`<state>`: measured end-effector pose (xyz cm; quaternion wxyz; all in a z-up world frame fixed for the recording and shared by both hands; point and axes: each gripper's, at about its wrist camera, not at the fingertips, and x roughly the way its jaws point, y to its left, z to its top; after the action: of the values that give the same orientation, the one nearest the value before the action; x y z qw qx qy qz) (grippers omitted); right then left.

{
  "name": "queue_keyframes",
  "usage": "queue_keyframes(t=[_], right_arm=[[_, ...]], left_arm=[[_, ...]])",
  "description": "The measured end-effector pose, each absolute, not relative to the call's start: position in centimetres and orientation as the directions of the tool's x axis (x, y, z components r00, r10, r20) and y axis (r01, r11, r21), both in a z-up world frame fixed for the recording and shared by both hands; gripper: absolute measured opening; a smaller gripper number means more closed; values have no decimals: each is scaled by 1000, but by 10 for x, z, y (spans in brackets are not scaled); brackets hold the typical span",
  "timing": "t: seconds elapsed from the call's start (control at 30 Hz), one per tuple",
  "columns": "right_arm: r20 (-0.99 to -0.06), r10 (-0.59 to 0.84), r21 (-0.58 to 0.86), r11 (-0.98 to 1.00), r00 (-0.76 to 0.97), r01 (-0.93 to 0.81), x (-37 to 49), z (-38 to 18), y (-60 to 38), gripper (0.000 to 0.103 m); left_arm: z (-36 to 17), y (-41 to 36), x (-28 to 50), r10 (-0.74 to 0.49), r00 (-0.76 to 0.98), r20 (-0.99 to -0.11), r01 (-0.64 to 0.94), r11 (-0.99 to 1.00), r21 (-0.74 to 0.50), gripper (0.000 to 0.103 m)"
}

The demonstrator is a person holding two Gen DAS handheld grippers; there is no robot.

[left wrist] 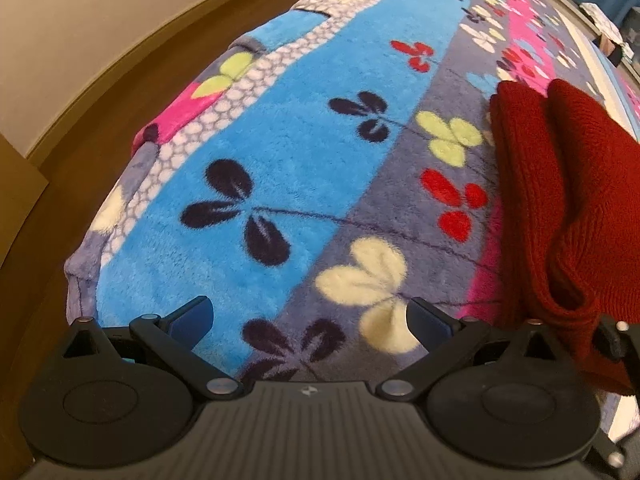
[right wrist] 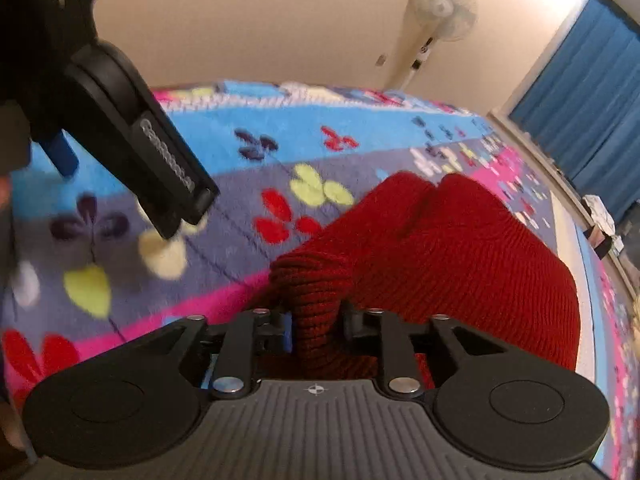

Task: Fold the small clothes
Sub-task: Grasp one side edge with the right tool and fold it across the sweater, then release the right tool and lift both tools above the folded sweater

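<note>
Knitwear [right wrist: 460, 248], red and ribbed, lies on the blanket [left wrist: 280, 140] of a bed, to the right of the left gripper [left wrist: 310, 320]. It appears already doubled: two rounded humps stand side by side at its far end, and the edges on its left side run in stacked layers. So I judge that at least one fold is made. Whether more folds are needed I cannot say, because the kind of garment is not clear; it may be a small sweater or a hat.

The right gripper [right wrist: 316, 320] has a thick bunch of the knit between its jaws, at the near corner. The pads stand close on both sides of the bunch, but whether they press it or have let it loose is not visible. I cannot tell if the grip is firm. No earlier picture is there to compare.

The left gripper is released: its jaws stand wide apart over the blanket, nothing between them, well clear of the garment.

Hard to read: the near edge of the garment is hidden under the right gripper's body in the right wrist view, and its right side is cut off in the left wrist view. That view's left part is blurred. A fan [right wrist: 444, 4] and curtain [right wrist: 580, 100] stand behind the bed.
</note>
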<state>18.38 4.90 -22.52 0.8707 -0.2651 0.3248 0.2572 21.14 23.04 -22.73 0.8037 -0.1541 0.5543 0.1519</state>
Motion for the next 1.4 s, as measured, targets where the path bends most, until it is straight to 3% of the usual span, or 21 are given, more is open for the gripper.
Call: queue_keyframes(t=[0.07,0.17,0.23,0.3,0.43,0.57,0.7,0.83,1.0,1.4], right_arm=[[-742,351,-131,760,571,-637,186,-202,38,55],[-678,406,-12,827,612,-561,176,-163,11,55],[-600,354,-20,890,717,-456,172,-146,-13,55],[-589,242,-99,925,771,-366,182,-148,-24,54],[-767,112,-134,935,632,-328,207,-200,-28,48],[-787,121,-191,885,605,-425,165,-223,-18,47],[-732,194,-86,925,653,-371,132,-184,-40,44],[-689,242,20,949,683,-315,90,-131,-71,56],[-628,233,80,968,743,-237,24,-84,-105,83],[-595,175,44,982,785,-185,-35,-65,-127,87]], left_arm=[[-220,227,213,56,350,-935,-404,910,-97,103],[-201,218,215,30,392,-920,-387,912,-135,103],[-184,209,218,12,429,-903,-369,915,-164,103],[-173,195,225,2,454,-891,-348,921,-175,103],[-175,162,244,-16,450,-893,-276,948,-156,103],[-216,139,242,143,385,-912,-241,969,50,103],[-202,156,218,125,393,-911,-283,959,10,103],[-165,155,180,115,416,-902,-237,971,15,103],[-129,132,117,100,450,-888,-185,983,16,103],[-80,81,33,101,527,-844,-128,991,39,103]])
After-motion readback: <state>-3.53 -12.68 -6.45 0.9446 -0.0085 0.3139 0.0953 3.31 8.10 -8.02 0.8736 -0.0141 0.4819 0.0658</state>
